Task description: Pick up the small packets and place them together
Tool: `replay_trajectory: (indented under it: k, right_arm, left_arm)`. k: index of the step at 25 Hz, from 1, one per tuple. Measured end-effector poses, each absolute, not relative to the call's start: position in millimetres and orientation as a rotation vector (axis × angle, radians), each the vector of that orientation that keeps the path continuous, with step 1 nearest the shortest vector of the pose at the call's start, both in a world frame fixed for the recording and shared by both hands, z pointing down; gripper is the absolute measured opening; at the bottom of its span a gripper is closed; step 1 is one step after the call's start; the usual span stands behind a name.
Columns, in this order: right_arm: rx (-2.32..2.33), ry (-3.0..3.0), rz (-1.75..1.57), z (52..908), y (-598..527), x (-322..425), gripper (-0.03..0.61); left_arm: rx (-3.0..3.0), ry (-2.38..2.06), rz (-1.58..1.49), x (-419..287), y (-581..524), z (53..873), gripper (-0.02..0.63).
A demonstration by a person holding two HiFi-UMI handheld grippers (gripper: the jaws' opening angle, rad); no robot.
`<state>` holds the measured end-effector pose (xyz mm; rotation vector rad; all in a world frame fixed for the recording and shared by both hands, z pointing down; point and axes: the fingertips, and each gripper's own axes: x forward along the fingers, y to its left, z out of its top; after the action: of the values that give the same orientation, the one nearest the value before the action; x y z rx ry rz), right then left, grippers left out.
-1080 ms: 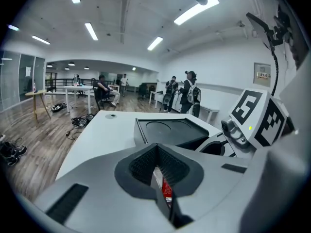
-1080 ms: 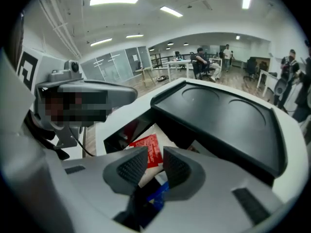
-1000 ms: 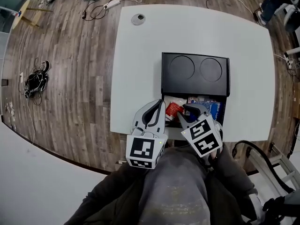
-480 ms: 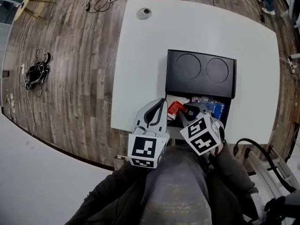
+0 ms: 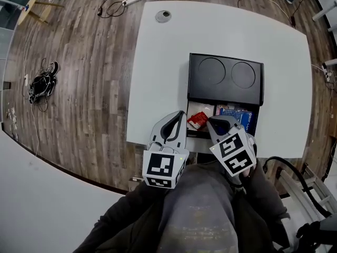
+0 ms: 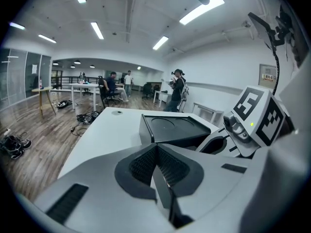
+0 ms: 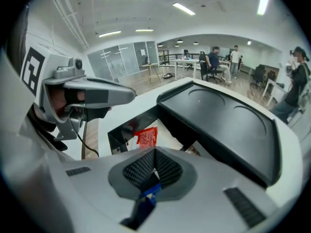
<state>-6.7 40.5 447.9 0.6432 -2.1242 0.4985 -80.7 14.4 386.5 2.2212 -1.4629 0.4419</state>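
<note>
Head view: a small red printed packet (image 5: 198, 120) lies in the open front compartment of a black plastic box (image 5: 225, 91), at that compartment's left end. A larger blue printed packet (image 5: 238, 118) lies at its right end. The box sits on a white table (image 5: 158, 57). The left gripper (image 5: 180, 121) hangs just left of the compartment. The right gripper (image 5: 214, 124) reaches in between the red and blue packets.

Left gripper view: the ribbed pads (image 6: 167, 166) are pressed flat together with nothing between them, and they hang clear of the box.

Right gripper view: the jaws have just been closing and now meet on a thin blue-and-white packet corner (image 7: 150, 191), which is pinched between the pads and shows below them. The red packet lies in the compartment just beyond the tips, untouched.
</note>
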Motion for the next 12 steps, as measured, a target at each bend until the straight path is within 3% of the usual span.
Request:
replay_trajectory:
  k: [12]
  right_arm:
    - [0.831,-2.23,0.435,381.2,22.8,7.0,0.004]
  left_arm:
    - [2.319,-1.448,0.394,-73.0,11.5,367.4,-0.009]
